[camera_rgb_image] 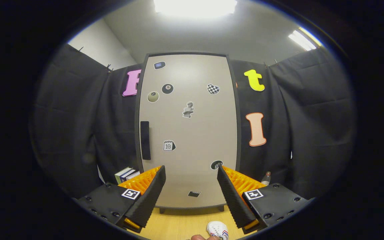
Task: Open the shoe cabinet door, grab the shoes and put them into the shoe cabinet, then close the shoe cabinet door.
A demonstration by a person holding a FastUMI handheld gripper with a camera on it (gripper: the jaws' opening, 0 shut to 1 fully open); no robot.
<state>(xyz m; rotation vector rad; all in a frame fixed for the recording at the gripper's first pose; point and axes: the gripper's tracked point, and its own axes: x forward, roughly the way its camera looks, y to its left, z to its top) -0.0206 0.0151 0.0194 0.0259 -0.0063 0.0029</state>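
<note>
Gripper (191, 173): both fingers rise from the bottom of the frame, spread wide, nothing between them; the ribbed black pads face each other across an open gap.
Left finger (147, 196): black pad on an orange ribbed backing, lower left of centre; a square black-and-white marker sits on its black base.
Right finger (233, 196): mirror of the left, lower right of centre, with its own marker.
Shoe cabinet (188, 133): centre of the frame, beyond the fingers, standing upright on short feet on the wooden floor (178, 226).
Cabinet door (198, 153): closed, pale beige (several small stickers dot its face).
Door handle (145, 140): dark vertical bar at the door's left edge, mid-height, above the left fingertip.
Shoe (218, 229): white, perforated, at the bottom centre of the frame, on the floor between the finger bases and nearer the right one.
Books (125, 174): stacked left of the cabinet's base, just behind the left finger.
Bottle (266, 178): right of the cabinet, behind the right finger.
Ceiling lights (195, 6): bright panel at top centre, a second at upper right.
</note>
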